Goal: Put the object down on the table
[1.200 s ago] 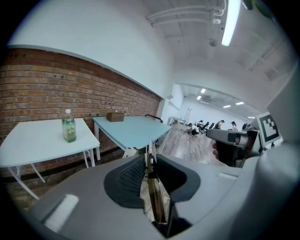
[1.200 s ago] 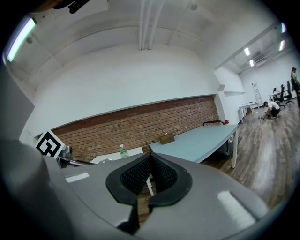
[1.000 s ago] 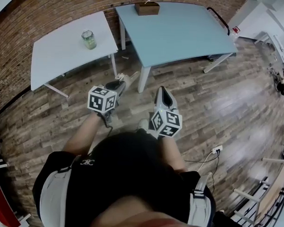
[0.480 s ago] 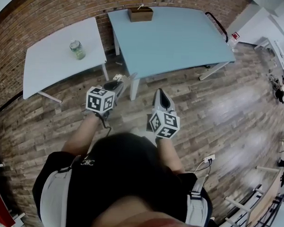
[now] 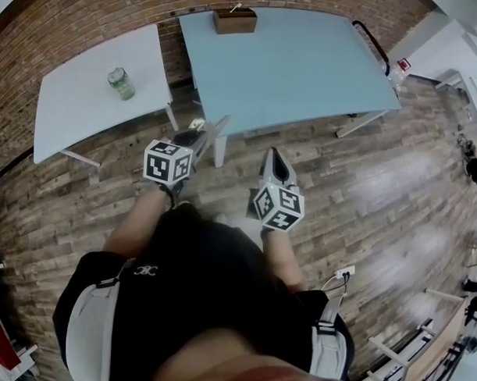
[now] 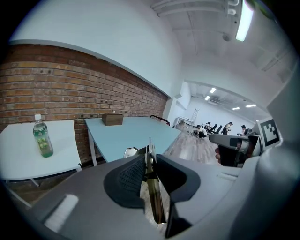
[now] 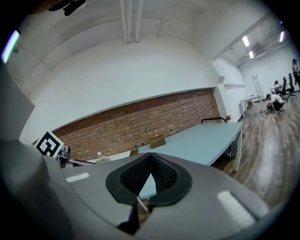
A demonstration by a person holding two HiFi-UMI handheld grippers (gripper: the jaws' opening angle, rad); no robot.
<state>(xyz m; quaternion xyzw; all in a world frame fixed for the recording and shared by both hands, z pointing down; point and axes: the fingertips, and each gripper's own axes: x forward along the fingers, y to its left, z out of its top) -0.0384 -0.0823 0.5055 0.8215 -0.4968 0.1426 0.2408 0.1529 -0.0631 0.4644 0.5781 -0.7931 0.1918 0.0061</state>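
**Object up in your left gripper, not on a table**

Your left gripper (image 5: 200, 130) is clamped on a thin flat object (image 6: 154, 187). In the left gripper view it stands edge-on between the two dark pads, which press on it from either side, and it sticks out past the tips (what kind of object it is, the views do not tell). In the head view that gripper hangs over the wood floor (image 5: 364, 174), just in front of the gap between the two tables, so the object rests on neither.

Your right gripper (image 5: 273, 153) holds nothing. In the right gripper view its pads meet at the tips, with only a narrow wedge of daylight lower down. It sits beside your left gripper, also over the floor.

Ahead of you the blue table (image 5: 305, 63) carries a small wooden box (image 5: 234, 21) at its far edge by the brick wall. The white table (image 5: 77, 102) to its left carries a green bottle (image 5: 121, 83), standing upright.
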